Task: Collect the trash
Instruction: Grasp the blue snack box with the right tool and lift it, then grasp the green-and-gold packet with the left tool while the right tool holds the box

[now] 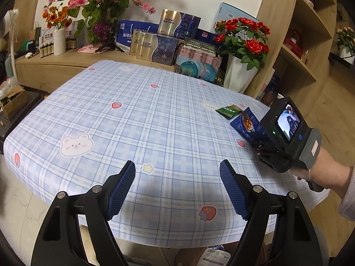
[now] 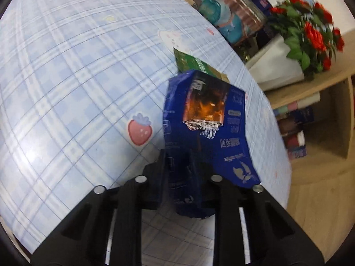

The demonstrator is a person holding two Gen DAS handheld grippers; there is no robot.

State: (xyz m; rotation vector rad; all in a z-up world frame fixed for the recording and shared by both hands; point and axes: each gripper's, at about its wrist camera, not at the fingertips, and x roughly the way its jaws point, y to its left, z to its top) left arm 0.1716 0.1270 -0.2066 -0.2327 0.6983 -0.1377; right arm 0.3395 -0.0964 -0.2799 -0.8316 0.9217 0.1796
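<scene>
the left wrist view looks from the near edge across the checked surface (image 1: 137,110) toward the shelves, set back and slightly above. the right wrist view sits close over the surface's right side, tilted. both share the blue packet (image 1: 248,125) (image 2: 206,119), green packet (image 1: 229,111) (image 2: 188,63) and red roses (image 1: 244,35) (image 2: 310,33).

Pale-blue plaid tablecloth (image 1: 133,115) with pink strawberries — dark-blue packet (image 2: 204,119), green packet (image 1: 228,111), red roses (image 1: 244,33).
</scene>
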